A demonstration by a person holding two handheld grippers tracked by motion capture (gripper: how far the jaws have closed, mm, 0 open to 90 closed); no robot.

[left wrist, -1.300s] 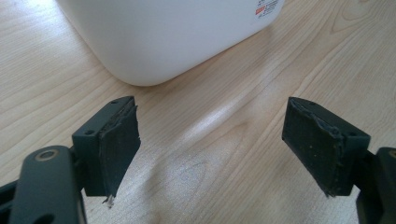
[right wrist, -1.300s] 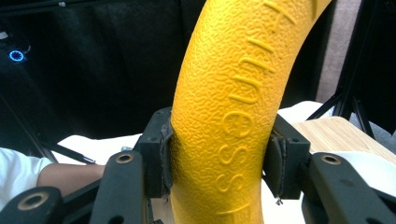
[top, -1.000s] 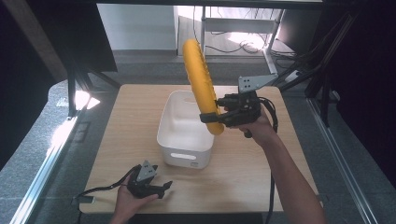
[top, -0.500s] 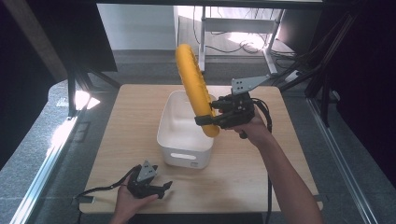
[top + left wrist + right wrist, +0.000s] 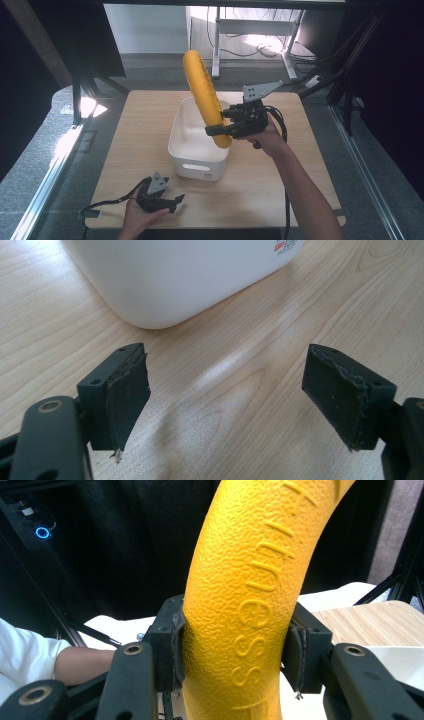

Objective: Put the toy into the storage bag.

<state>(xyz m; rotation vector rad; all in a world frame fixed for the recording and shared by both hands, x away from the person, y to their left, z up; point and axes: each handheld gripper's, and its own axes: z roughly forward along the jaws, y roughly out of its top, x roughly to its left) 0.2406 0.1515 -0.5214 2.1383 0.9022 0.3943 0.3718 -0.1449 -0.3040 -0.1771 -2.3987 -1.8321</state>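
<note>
Yellow pebbled foam(?) roller [image 5: 205,102] in right gripper [image 5: 218,126]; curved

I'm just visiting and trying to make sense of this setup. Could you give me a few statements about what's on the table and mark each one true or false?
1. The right gripper is shut on a long yellow foam roll. True.
2. The yellow foam roll lies flat on the table. False: it is held up in the air, tilted, with its lower end over the white bin.
3. The left gripper holds a small block. False: its jaws stand open with nothing between them, low over the table.
4. The white bin stands near the middle of the wooden table. True.
5. The roll has raised letters on its bumpy surface. True, seen in the right gripper view.
</note>
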